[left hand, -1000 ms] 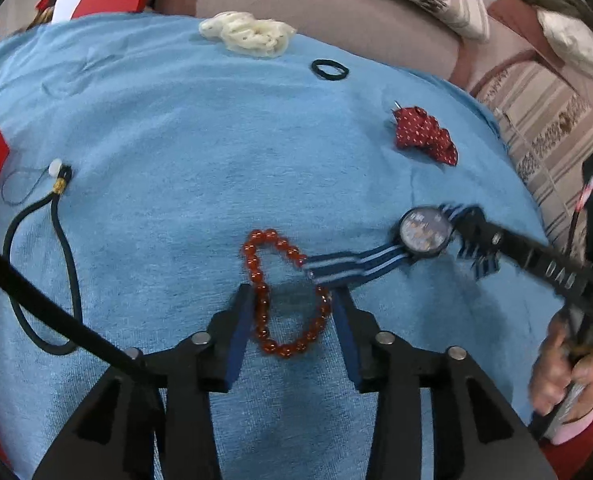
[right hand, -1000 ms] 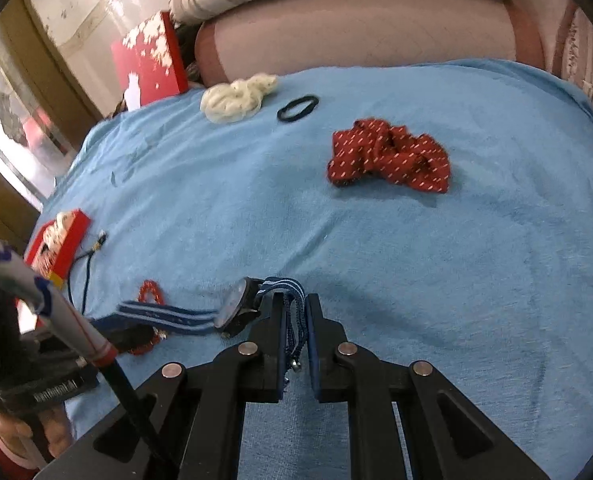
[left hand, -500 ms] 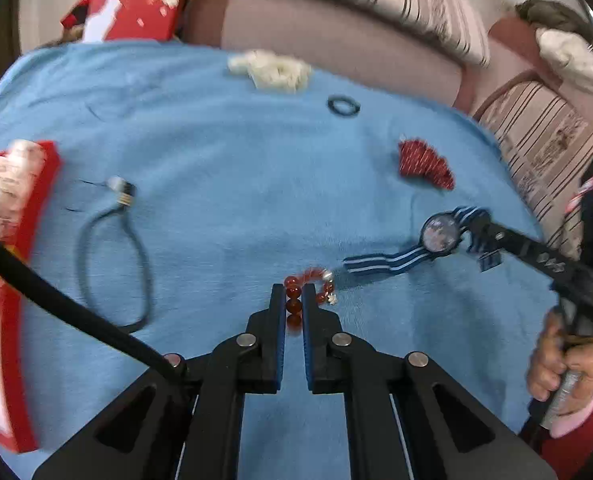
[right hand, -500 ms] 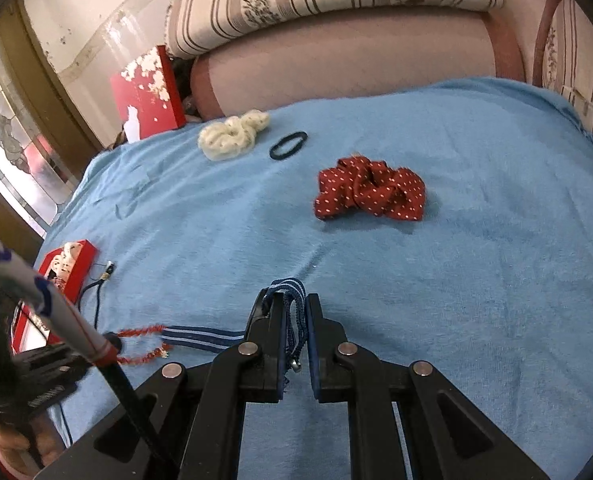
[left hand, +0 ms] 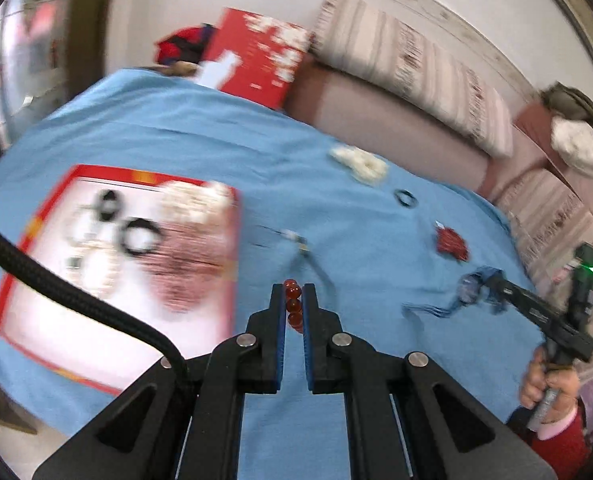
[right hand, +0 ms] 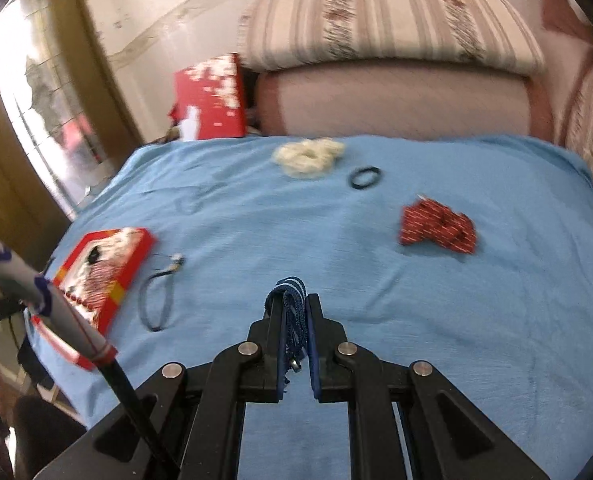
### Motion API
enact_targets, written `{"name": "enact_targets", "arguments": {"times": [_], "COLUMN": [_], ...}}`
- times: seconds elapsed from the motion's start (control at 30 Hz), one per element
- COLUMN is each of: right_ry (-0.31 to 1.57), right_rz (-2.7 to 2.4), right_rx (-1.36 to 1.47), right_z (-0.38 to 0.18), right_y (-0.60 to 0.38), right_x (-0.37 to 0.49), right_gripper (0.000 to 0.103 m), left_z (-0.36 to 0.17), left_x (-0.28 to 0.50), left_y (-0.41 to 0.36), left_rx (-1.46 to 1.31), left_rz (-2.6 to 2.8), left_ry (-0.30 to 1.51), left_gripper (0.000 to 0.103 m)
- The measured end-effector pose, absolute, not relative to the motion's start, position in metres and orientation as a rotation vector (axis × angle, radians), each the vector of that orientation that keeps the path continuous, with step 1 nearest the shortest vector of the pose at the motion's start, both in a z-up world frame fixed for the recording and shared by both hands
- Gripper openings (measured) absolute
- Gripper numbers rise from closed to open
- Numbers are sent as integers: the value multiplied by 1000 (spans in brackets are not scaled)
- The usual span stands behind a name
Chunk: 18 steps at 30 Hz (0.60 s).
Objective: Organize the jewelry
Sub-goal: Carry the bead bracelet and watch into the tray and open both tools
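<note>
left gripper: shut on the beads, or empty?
Shut on the red beads. In the left wrist view the left gripper has both pads pressed against the bead string, with the beads stacked between the fingers.

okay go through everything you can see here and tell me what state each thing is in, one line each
left gripper: shut on the red bead bracelet, lifted off the cloth.
right gripper: shut on the striped watch strap.
red box: open, jewelry inside.
black cord necklace: lying loose beside the box.
red scrunchie: on the blue cloth.
white scrunchie: on the cloth.
black hair tie: flat on the cloth.
</note>
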State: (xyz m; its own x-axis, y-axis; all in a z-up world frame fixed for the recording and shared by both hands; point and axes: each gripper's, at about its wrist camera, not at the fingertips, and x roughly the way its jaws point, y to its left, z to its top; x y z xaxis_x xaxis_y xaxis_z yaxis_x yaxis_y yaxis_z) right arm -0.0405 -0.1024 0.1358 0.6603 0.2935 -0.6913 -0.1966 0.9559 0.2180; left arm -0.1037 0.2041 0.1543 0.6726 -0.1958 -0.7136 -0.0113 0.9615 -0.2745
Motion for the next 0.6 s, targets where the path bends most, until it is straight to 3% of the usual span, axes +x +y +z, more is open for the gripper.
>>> {"name": "enact_targets", "arguments": {"times": [0.37, 0.6], "right_ry": [758, 783], "right_rz": [515, 663], "right_rx": [-2, -81], "right_z": [198, 199], "right_y": [38, 150], "right_x": [-46, -44], "right_gripper": [10, 10], "left_z": [133, 96], "left_x": [-108, -108], "left_y": [325, 381], "left_rx": [-329, -407], "left_rz": [69, 164], "left_ry": [866, 912], "left_gripper": [7, 7]}}
